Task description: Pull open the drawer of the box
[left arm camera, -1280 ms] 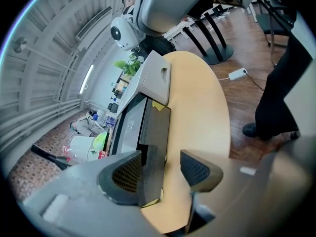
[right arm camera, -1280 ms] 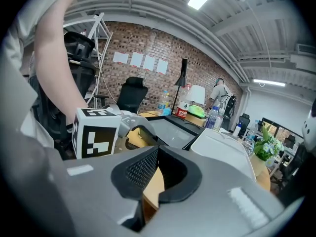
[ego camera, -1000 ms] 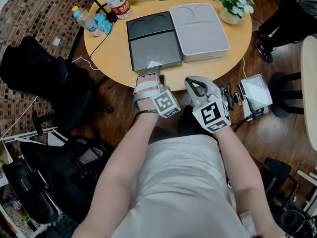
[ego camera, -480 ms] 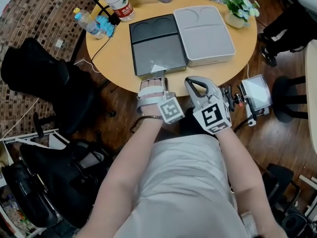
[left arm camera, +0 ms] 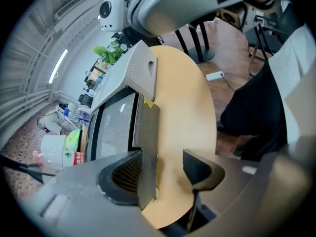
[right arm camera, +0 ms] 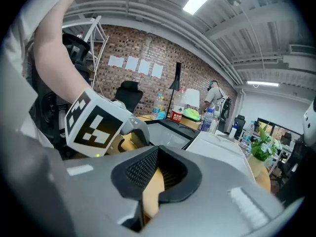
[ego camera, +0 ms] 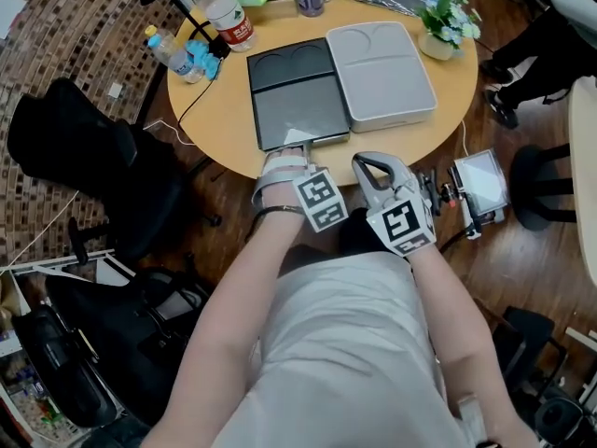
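Note:
A black box (ego camera: 297,96) lies on the round wooden table (ego camera: 219,124), beside a grey box (ego camera: 378,68). My left gripper (ego camera: 291,152) is at the black box's near front edge. In the left gripper view its jaws (left arm camera: 165,167) are opening. The dark drawer front (left arm camera: 146,147) stands between them against the left pad (left arm camera: 123,172), and the right pad (left arm camera: 200,166) is apart from it. How far out the drawer stands, I cannot tell. My right gripper (ego camera: 375,168) hovers off the table's edge, shut with nothing in it (right arm camera: 158,181).
Water bottles (ego camera: 224,12) and a small one (ego camera: 171,52) stand at the table's far left, and a potted plant (ego camera: 443,21) at the far right. A black chair (ego camera: 84,157) is left of the table. A small screen device (ego camera: 480,180) sits to the right.
The head view has shifted slightly. My left gripper stays at the black box's front edge, and my right gripper keeps its place beside it.

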`<state>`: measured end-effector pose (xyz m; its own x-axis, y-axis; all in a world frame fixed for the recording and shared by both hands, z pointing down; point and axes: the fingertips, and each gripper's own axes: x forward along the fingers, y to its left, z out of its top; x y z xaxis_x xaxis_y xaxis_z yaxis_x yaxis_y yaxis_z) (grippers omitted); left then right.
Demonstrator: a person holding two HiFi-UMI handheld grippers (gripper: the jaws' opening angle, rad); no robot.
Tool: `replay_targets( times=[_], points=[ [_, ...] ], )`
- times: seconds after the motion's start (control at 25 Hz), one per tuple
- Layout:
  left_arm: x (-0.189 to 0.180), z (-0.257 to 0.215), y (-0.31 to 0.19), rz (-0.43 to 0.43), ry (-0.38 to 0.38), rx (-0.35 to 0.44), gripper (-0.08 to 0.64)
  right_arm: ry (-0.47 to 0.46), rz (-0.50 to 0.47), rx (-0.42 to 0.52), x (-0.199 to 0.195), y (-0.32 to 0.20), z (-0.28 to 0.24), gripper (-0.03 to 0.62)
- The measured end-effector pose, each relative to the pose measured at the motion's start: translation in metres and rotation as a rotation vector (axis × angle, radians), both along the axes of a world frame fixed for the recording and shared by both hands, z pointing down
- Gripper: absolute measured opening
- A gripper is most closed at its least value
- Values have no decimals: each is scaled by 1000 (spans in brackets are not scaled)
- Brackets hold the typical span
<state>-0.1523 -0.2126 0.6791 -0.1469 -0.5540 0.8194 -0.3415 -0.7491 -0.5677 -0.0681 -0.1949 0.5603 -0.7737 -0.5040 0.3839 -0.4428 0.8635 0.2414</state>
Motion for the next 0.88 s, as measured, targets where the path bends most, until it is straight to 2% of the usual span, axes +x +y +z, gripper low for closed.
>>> replay_targets(
  times=[0.24, 0.32, 0.36, 0.44, 0.48, 0.6, 0.88],
  points=[
    [7, 2, 11, 3, 113, -222, 272, 35, 22, -33, 15, -5, -16, 8],
    [6, -1, 12, 6, 129, -266, 241, 47, 14, -45, 16, -7, -23, 8],
    [5, -3, 9, 11, 129, -274, 202, 55, 9, -49, 16, -8, -27, 8],
    [2, -8, 2, 32, 110, -266, 65, 58, 3, -58, 15, -11, -34, 8],
    [0, -7, 0, 49, 92, -258, 27, 49, 3, -64, 14, -11, -38, 8],
    [-2, 1, -1, 79, 39, -245, 44, 24, 1, -80, 14, -15, -46, 8],
    [1, 2, -2, 38, 66, -284, 32, 32, -16, -100, 21, -35, -45, 8]
  ],
)
